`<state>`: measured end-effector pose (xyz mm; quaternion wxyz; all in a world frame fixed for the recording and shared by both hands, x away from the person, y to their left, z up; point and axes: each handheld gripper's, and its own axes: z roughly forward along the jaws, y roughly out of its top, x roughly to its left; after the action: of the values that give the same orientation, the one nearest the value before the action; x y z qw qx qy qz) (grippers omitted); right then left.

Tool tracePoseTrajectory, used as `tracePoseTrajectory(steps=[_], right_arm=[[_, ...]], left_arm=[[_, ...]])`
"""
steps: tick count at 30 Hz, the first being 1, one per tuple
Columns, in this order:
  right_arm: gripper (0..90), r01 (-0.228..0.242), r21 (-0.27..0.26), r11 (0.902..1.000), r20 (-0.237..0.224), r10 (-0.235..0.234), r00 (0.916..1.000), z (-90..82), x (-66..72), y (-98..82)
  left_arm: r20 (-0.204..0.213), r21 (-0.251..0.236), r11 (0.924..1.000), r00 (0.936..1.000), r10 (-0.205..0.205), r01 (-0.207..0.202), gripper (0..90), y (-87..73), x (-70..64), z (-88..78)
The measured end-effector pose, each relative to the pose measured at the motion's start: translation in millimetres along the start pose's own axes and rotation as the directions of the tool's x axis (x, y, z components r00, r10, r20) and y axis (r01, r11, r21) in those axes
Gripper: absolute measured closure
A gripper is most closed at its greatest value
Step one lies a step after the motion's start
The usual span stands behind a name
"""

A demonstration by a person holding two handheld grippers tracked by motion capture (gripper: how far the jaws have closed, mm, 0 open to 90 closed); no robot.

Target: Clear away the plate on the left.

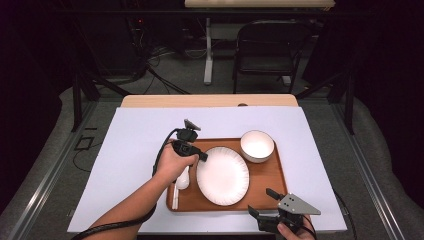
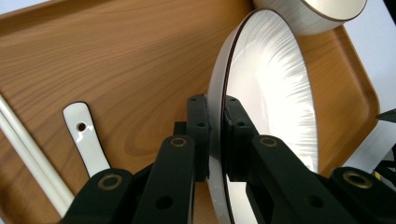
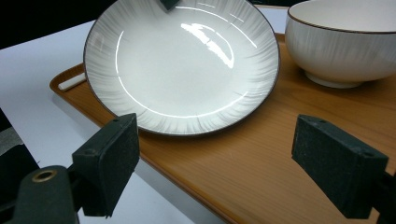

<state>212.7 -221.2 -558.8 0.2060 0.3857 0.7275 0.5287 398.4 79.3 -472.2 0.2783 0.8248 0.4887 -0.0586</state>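
Note:
A white ribbed plate [image 1: 222, 176] lies in the middle of a wooden tray [image 1: 272, 175]. My left gripper [image 1: 202, 156] is shut on the plate's left rim; in the left gripper view the two pads [image 2: 198, 126] pinch the rim [image 2: 215, 116] from both sides. A white bowl [image 1: 257, 145] stands on the tray's far right corner. A white spoon [image 1: 183, 177] and white chopsticks [image 1: 175, 196] lie on the tray's left side, partly under the left hand. My right gripper [image 1: 261, 202] hovers open at the tray's near right edge, with nothing between its pads [image 3: 109, 158].
The tray sits on a white mat [image 1: 135, 145] that covers a wooden table [image 1: 210, 100]. A folding chair [image 1: 267, 47] and table legs stand beyond the far edge. Bare mat lies to the left of and behind the tray.

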Motion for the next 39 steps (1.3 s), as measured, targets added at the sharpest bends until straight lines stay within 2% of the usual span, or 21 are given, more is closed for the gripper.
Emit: tracePoseTrajectory(steps=[1,4,11,18,24,32,35,39], right_arm=[[14.4,0.000,0.000,1.0000,0.000,0.000,1.0000,0.1,-0.1,0.0],[14.4,-0.001,0.001,1.0000,0.000,0.001,1.0000,0.2,0.0,-0.1],[14.4,0.000,0.001,1.0000,0.000,0.000,1.0000,0.4,0.1,0.1],[14.4,0.001,0.001,1.0000,0.000,-0.001,1.0000,0.1,0.2,0.1],[14.4,0.000,0.002,1.0000,-0.001,0.000,1.0000,0.1,0.1,0.1],[14.4,0.003,0.001,1.0000,-0.001,-0.003,1.0000,-0.2,0.2,0.3],[14.4,0.002,0.001,1.0000,-0.001,-0.002,1.0000,-0.1,0.2,0.3],[14.4,0.004,0.001,1.0000,-0.001,-0.004,1.0000,-0.3,0.2,0.3]], left_arm=[[-0.023,-0.004,1.0000,0.9997,0.006,-0.006,84.7,-1.5,1.0,3.4],[-0.034,-0.001,0.9999,0.9993,0.013,-0.013,85.3,-2.3,2.6,5.1],[-0.015,-0.028,0.9994,0.9997,-0.020,0.019,85.0,-4.6,9.1,10.7],[0.001,-0.010,0.9989,0.9989,-0.046,0.046,82.8,-9.4,17.1,25.8],[-0.008,0.006,0.9988,0.9988,-0.048,0.048,80.9,-13.6,21.3,32.7],[-0.029,0.015,0.9995,0.9992,-0.027,0.027,78.2,-18.4,22.8,37.9],[-0.050,0.016,0.9996,0.9985,-0.022,0.023,76.5,-21.3,22.5,41.2],[-0.078,0.008,1.0000,0.9969,0.006,-0.005,76.0,-23.7,20.5,41.6]])
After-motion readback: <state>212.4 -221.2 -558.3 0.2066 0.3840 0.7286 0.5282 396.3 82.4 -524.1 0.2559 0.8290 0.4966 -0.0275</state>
